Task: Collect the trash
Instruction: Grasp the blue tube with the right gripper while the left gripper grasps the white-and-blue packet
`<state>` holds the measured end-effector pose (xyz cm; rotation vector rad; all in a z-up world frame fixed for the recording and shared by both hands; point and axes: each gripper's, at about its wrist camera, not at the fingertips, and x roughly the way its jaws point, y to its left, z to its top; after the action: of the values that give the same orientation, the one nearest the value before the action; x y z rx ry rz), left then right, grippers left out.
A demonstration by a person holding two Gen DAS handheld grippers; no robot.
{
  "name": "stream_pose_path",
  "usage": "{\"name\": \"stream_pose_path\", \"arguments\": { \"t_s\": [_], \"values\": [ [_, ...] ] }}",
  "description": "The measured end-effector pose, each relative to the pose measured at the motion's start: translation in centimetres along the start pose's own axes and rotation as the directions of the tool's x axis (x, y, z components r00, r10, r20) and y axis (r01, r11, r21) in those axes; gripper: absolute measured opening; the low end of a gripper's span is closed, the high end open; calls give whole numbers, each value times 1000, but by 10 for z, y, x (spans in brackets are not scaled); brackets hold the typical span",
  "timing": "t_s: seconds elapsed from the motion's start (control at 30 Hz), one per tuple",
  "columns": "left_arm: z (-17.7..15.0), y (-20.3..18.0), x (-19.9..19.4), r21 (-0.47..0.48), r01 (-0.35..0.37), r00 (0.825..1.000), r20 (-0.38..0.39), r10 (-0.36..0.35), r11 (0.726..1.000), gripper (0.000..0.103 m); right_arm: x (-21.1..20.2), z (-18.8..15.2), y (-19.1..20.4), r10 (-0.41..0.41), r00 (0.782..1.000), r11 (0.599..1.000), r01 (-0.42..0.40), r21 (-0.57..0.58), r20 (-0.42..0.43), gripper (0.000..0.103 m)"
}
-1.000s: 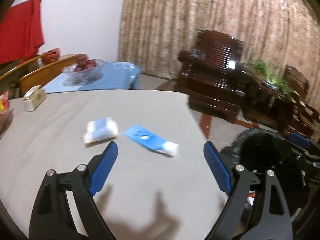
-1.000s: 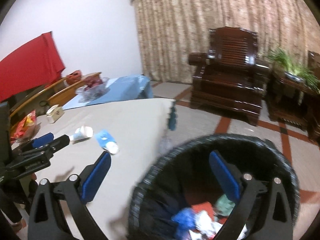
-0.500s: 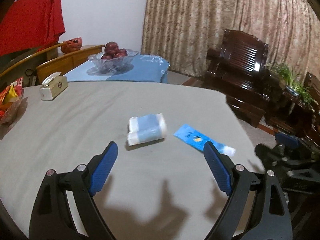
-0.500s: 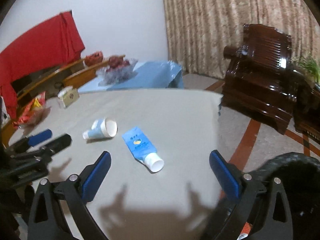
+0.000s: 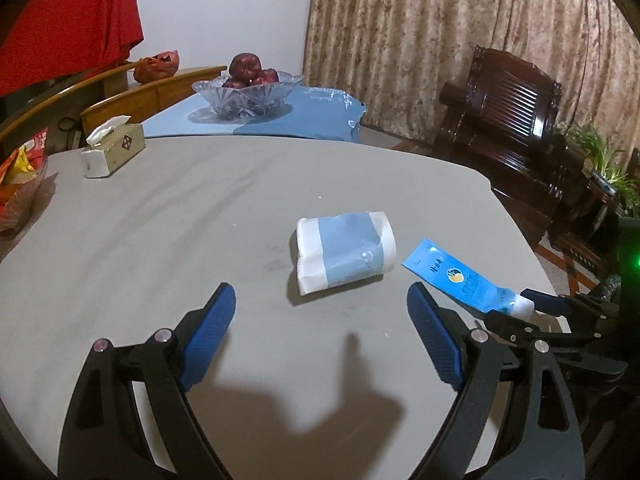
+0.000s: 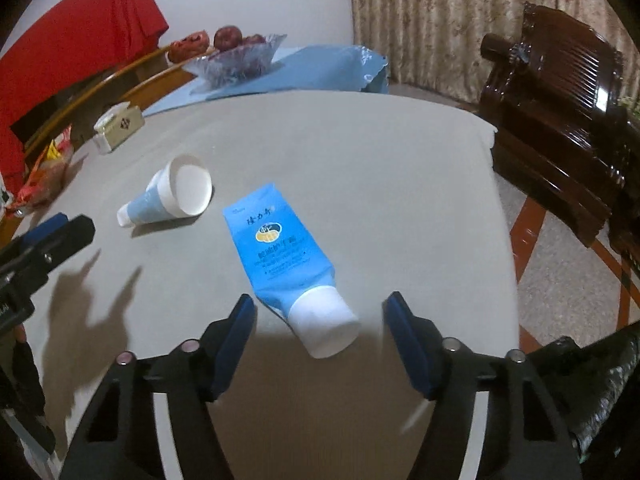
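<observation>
A white and light-blue paper cup point(image 5: 345, 251) lies on its side on the grey table point(image 5: 160, 208). My left gripper point(image 5: 321, 300) is open and empty, just short of the cup. A blue tube with a white cap point(image 6: 288, 258) lies to the cup's right; it also shows in the left wrist view point(image 5: 464, 282). My right gripper point(image 6: 320, 312) is open, its jaws either side of the tube's cap end, not touching it. The cup also shows in the right wrist view point(image 6: 172, 196), left of the tube. The black bin liner point(image 6: 600, 372) shows at the lower right.
A tissue box point(image 5: 112, 150) and a snack basket point(image 5: 18, 184) sit at the table's left. A glass fruit bowl point(image 5: 248, 92) stands on a blue cloth behind. Dark wooden armchairs point(image 5: 508, 120) stand right of the table edge point(image 6: 500, 200).
Both grippers swung from the bin back over the table. The left closed in on the cup, the right on the tube. Both stayed open.
</observation>
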<state>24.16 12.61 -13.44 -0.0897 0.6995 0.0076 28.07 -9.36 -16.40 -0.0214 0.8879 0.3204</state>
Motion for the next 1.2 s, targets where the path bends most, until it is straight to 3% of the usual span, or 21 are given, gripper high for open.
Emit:
{"name": "stream_pose_path", "arguments": {
  "t_s": [0.33, 0.4, 0.8, 1.2],
  "values": [
    [2, -1, 17, -12, 4, 1000, -22, -4, 1000, 86, 1, 2, 8, 31, 1000, 999, -31, -10, 2, 44],
    [2, -2, 18, -15, 3, 1000, -24, -4, 1000, 86, 0, 3, 7, 39, 999, 999, -39, 1, 4, 29],
    [17, -6, 46, -24, 8, 998, -59, -10, 1000, 88, 6, 15, -3, 61, 998, 996, -63, 64, 29, 29],
    [24, -14, 88, -38, 12, 985, -172, -19, 999, 88, 13, 23, -9, 73, 996, 994, -76, 83, 42, 29]
  ]
}}
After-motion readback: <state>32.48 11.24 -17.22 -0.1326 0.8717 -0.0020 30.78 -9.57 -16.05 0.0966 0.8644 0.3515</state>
